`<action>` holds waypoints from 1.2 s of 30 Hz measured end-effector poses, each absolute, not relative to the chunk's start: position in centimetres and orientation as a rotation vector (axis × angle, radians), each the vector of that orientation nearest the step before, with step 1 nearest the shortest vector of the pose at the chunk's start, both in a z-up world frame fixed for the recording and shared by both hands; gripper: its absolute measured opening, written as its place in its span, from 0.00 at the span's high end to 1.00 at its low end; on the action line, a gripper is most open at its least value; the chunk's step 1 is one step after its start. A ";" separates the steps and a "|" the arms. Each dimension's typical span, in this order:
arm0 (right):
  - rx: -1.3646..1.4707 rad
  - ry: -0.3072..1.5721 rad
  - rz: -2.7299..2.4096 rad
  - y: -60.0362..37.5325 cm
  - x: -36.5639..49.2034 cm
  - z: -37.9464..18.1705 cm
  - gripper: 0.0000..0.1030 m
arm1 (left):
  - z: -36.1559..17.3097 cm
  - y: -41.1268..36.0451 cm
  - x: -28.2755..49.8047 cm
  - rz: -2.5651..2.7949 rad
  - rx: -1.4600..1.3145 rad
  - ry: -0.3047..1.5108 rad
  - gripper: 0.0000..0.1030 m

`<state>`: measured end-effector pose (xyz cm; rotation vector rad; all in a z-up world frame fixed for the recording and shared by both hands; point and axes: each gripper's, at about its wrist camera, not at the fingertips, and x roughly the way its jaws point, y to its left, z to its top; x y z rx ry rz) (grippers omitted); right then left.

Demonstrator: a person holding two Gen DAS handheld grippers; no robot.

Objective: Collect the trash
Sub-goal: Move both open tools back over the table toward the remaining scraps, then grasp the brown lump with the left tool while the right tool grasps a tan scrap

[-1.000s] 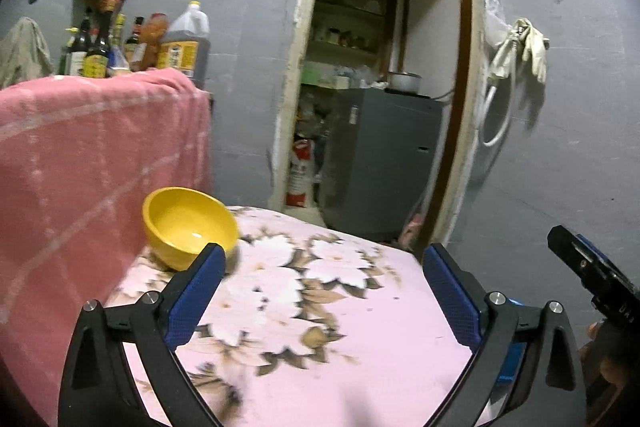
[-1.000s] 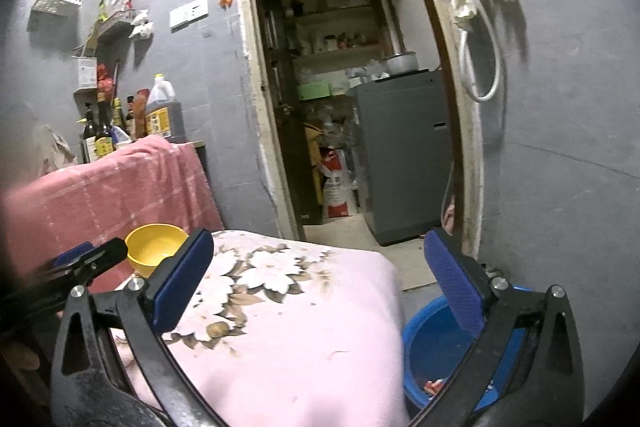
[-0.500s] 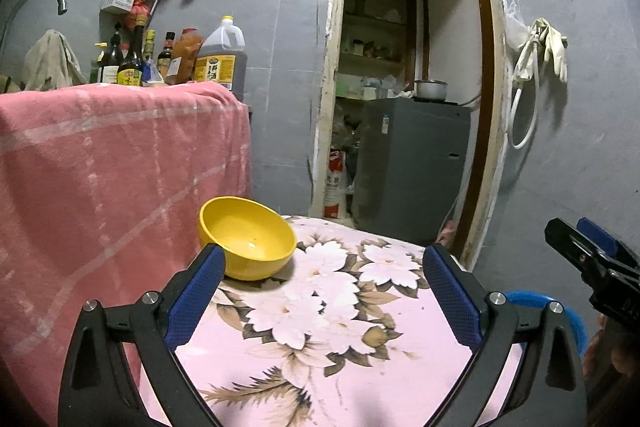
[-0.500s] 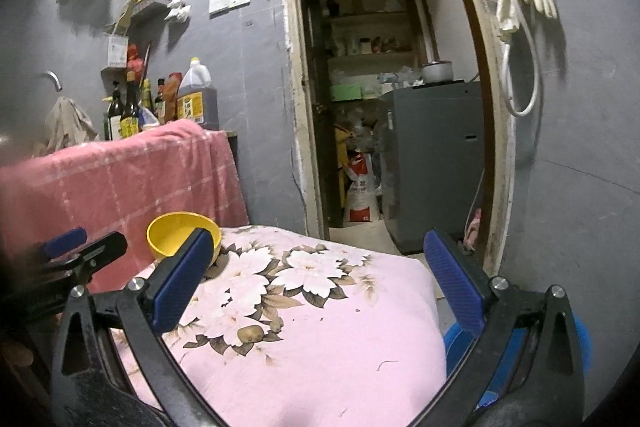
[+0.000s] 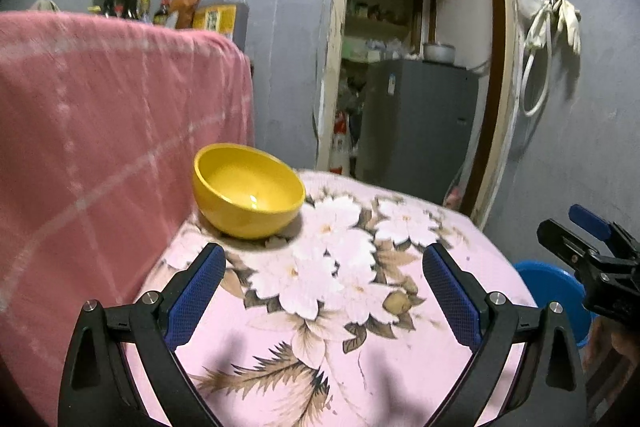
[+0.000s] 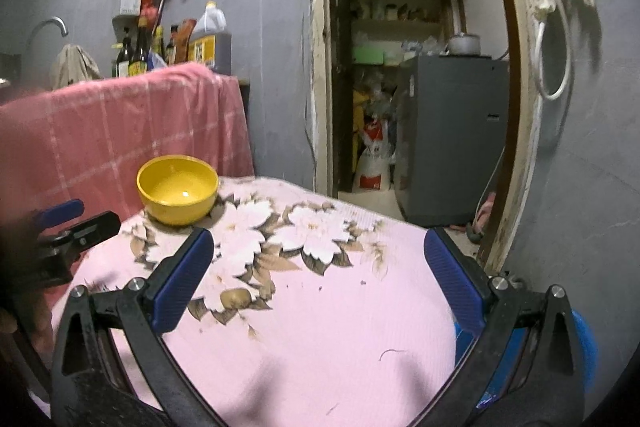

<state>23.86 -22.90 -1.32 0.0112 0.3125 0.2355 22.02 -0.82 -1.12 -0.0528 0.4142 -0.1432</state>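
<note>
A yellow bowl [image 5: 248,191] stands at the far left of a table under a pink flowered cloth [image 5: 340,307]; the right wrist view shows it too [image 6: 178,189]. It looks empty. A blue bin [image 5: 552,291] sits on the floor right of the table, partly hidden; its edge shows in the right wrist view [image 6: 584,343]. My left gripper [image 5: 320,291] is open and empty above the table's near half. My right gripper [image 6: 318,275] is open and empty over the cloth. A few tiny specks [image 6: 362,282] lie on the cloth.
A pink checked cloth [image 5: 100,131] covers a counter left of the table, with bottles and an oil jug [image 5: 222,7] behind. An open doorway [image 6: 412,67] ahead shows a grey fridge [image 6: 452,135] and shelves. Gloves and a hose [image 6: 560,7] hang on the right wall.
Both grippers have moved forward and closer to the table, so the bowl and cloth look larger. Both stayed open and empty.
</note>
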 end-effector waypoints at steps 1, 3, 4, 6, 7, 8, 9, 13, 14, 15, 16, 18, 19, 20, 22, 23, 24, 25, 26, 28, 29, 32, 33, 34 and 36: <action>0.008 0.328 0.243 -22.9 24.3 -1.7 0.00 | -1.4 -0.9 22.4 -0.150 -0.050 0.432 0.06; 0.005 0.351 0.257 -22.9 25.0 -2.1 0.00 | -1.9 -1.1 23.0 -0.165 -0.040 0.466 0.06; 0.007 0.362 0.263 -22.9 25.3 -2.3 0.00 | -2.1 -1.3 23.4 -0.172 -0.032 0.484 0.07; 0.009 0.397 0.279 -22.9 26.2 -2.9 0.00 | -2.6 -1.7 24.0 -0.184 -0.013 0.513 0.07; 0.006 0.408 0.282 -22.9 26.6 -3.1 0.00 | -2.8 -2.0 24.3 -0.193 0.002 0.530 0.07; -0.001 0.426 0.284 -22.8 27.0 -3.4 0.04 | -3.1 -2.2 24.7 -0.202 0.015 0.550 0.11; -0.009 0.441 0.285 -22.7 27.3 -3.6 0.05 | -3.4 -2.5 25.1 -0.213 0.024 0.571 0.16; -0.026 0.507 0.296 -22.6 28.6 -4.7 0.14 | -4.9 -3.7 26.8 -0.269 0.038 0.678 0.30; -0.028 0.521 0.295 -22.6 28.8 -5.0 0.15 | -5.2 -4.0 27.2 -0.283 0.039 0.703 0.34; -0.029 0.531 0.294 -22.6 28.9 -5.1 0.16 | -5.6 -4.3 27.7 -0.301 0.041 0.732 0.36; -0.027 0.541 0.296 -22.7 29.1 -5.3 0.17 | -5.8 -4.6 28.0 -0.312 0.045 0.750 0.39; -0.023 0.563 0.299 -22.8 29.4 -5.7 0.18 | -6.3 -5.3 28.8 -0.333 0.054 0.790 0.45; -0.022 0.572 0.298 -22.9 29.5 -5.8 0.19 | -6.4 -5.6 29.1 -0.337 0.059 0.805 0.47; -0.022 0.582 0.297 -23.0 29.6 -6.0 0.20 | -6.7 -6.0 29.5 -0.346 0.063 0.825 0.50; -0.018 0.599 0.298 -23.2 29.9 -6.3 0.20 | -7.1 -6.6 30.1 -0.358 0.067 0.855 0.54; -0.016 0.605 0.298 -23.2 30.0 -6.4 0.20 | -7.3 -6.8 30.5 -0.363 0.071 0.869 0.56; -0.016 0.610 0.297 -23.1 30.1 -6.4 0.20 | -7.5 -7.1 30.7 -0.364 0.074 0.882 0.58; -0.016 0.617 0.295 -23.1 30.2 -6.6 0.20 | -7.7 -7.3 31.1 -0.369 0.075 0.895 0.59; -0.015 0.626 0.293 -23.2 30.4 -6.7 0.20 | -7.8 -7.4 31.3 -0.374 0.074 0.904 0.60; -0.013 0.638 0.290 -23.4 30.6 -6.8 0.20 | -7.8 -7.7 31.6 -0.383 0.077 0.910 0.63; -0.010 0.646 0.288 -23.5 30.8 -6.9 0.20 | -7.8 -7.9 31.8 -0.389 0.080 0.913 0.67; 0.002 0.673 0.278 -23.8 31.2 -7.3 0.20 | -8.1 -8.5 32.2 -0.409 0.094 0.932 0.77; 0.007 0.678 0.277 -23.9 31.3 -7.4 0.20 | -8.0 -8.7 32.2 -0.412 0.098 0.933 0.77; 0.013 0.685 0.275 -23.9 31.4 -7.5 0.20 | -8.0 -8.8 32.2 -0.409 0.108 0.931 0.77; 0.022 0.699 0.273 -24.1 31.6 -7.8 0.20 | -7.9 -8.8 32.1 -0.407 0.115 0.927 0.78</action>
